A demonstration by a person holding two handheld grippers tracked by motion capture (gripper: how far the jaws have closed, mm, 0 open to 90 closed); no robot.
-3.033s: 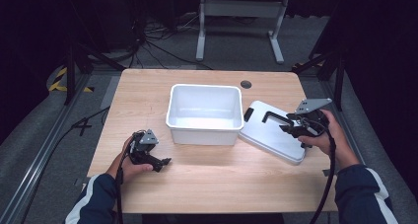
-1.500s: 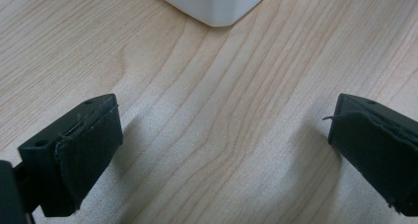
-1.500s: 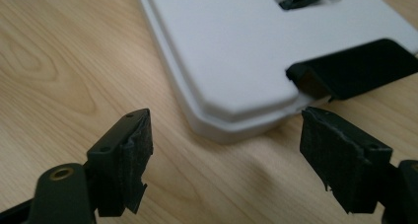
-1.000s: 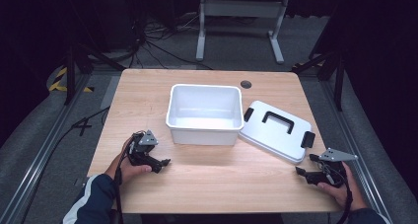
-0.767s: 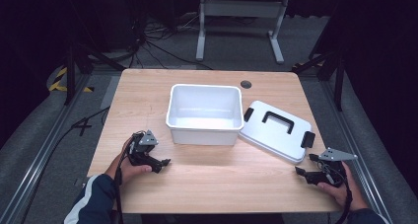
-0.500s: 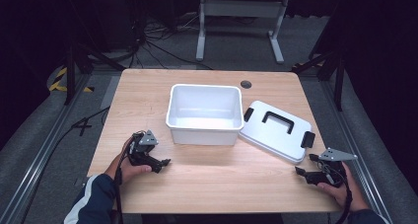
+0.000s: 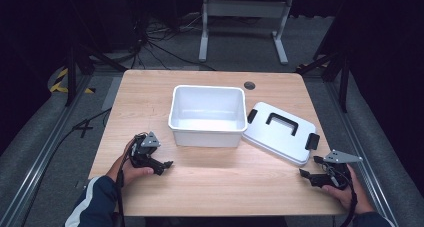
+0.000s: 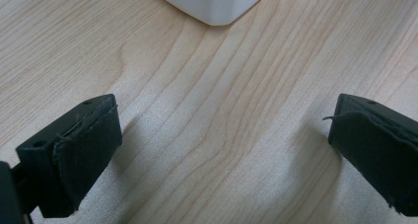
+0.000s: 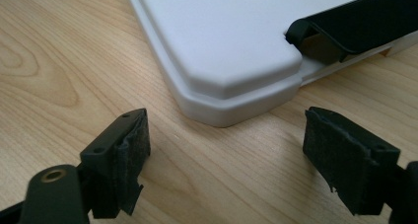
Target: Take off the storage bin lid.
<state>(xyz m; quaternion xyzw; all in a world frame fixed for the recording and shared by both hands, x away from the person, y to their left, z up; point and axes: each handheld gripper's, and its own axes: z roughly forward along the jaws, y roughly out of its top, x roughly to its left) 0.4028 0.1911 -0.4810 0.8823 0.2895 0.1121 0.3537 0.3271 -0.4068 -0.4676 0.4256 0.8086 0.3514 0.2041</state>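
Observation:
A white open bin (image 7: pixel 208 114) stands at the middle of the wooden table (image 7: pixel 210 187). Its white lid (image 7: pixel 280 132) with a black handle and black latches lies flat just right of it. My left gripper (image 7: pixel 166 165) rests on the table at the front left, open and holding nothing; a corner of the bin (image 8: pixel 212 4) shows ahead of its jaws. My right gripper (image 7: pixel 306 174) rests at the front right, open, just short of the lid's near corner (image 9: pixel 231 103), where a black latch (image 9: pixel 355 24) sits.
A round cable hole (image 7: pixel 249 85) sits near the table's far edge. Metal stand legs (image 7: pixel 242 17) and cables lie on the dark floor beyond. Bare wood stretches across the front of the table between the two hands.
The right gripper left the lid's handle area and came back to the front right of the table, where it has stayed still for the last second. The left gripper has not moved.

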